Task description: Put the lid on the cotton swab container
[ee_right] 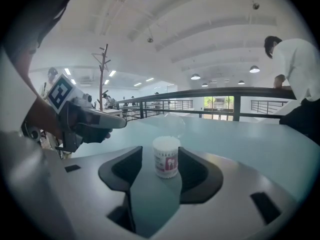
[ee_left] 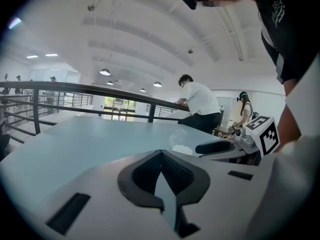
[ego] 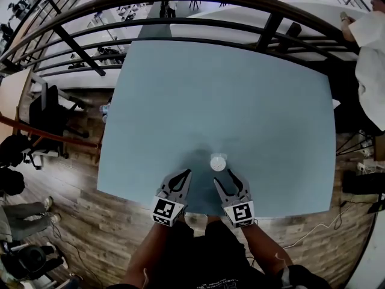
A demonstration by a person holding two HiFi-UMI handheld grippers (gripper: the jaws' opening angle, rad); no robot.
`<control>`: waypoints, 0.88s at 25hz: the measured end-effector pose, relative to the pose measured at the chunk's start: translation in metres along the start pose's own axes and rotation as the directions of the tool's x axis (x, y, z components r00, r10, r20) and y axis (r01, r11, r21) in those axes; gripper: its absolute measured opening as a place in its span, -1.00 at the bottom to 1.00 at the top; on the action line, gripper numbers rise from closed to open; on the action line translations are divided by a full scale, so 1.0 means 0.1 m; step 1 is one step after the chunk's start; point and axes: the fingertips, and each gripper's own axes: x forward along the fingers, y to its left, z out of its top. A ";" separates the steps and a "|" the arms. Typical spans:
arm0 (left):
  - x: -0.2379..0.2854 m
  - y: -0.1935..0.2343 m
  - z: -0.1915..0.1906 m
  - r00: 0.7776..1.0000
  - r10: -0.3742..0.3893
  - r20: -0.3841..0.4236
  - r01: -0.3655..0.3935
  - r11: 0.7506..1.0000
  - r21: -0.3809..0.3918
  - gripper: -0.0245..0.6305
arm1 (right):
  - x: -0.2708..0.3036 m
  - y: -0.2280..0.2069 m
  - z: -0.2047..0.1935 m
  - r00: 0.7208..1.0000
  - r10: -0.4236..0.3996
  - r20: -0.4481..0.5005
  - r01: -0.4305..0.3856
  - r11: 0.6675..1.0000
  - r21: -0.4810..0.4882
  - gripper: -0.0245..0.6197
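Right tongs (ego: pixel 224 178) open, gripping nothing. Cotton swab container (ee_right: pixel 166 156) upright on table (ego: pixel 240 101), between jaw tips, pads clear of both sides; likely lined up so as to steady it without tipping. Clear lid (ee_right: pixel 172 120) lies just beyond container, apparently not yet on. Left tongs (ego: pixel 185 176) closed, empty, level beside right tongs, probably free to fetch lid.

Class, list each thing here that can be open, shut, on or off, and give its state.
Cotton swab container: upright, uncovered, swabs showing.
Lid: off, on the table beyond the container.
Left gripper: fingers together, empty.
Right gripper: fingers apart, container just ahead, not gripped.
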 end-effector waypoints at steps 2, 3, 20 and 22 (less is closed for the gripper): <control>0.03 -0.03 0.00 1.000 -0.013 -0.007 0.013 1.000 -0.003 -0.89 | 0.03 -0.02 -0.03 1.000 -0.007 -0.014 0.007 1.000 -0.004 -0.20; 0.02 -0.02 0.00 1.000 -0.019 -0.011 0.019 1.000 -0.001 -0.89 | 0.06 -0.01 -0.05 1.000 -0.011 -0.024 0.011 1.000 0.001 -0.17; -0.02 0.13 0.10 1.000 -0.024 -0.014 0.024 1.000 -0.002 -0.89 | 0.38 -0.04 -0.19 0.994 -0.056 -0.090 0.063 0.995 0.075 -0.07; -0.02 0.13 0.08 1.000 -0.026 -0.017 0.026 1.000 -0.006 -0.89 | 0.39 -0.03 -0.20 0.995 -0.050 -0.089 0.057 0.995 0.084 -0.07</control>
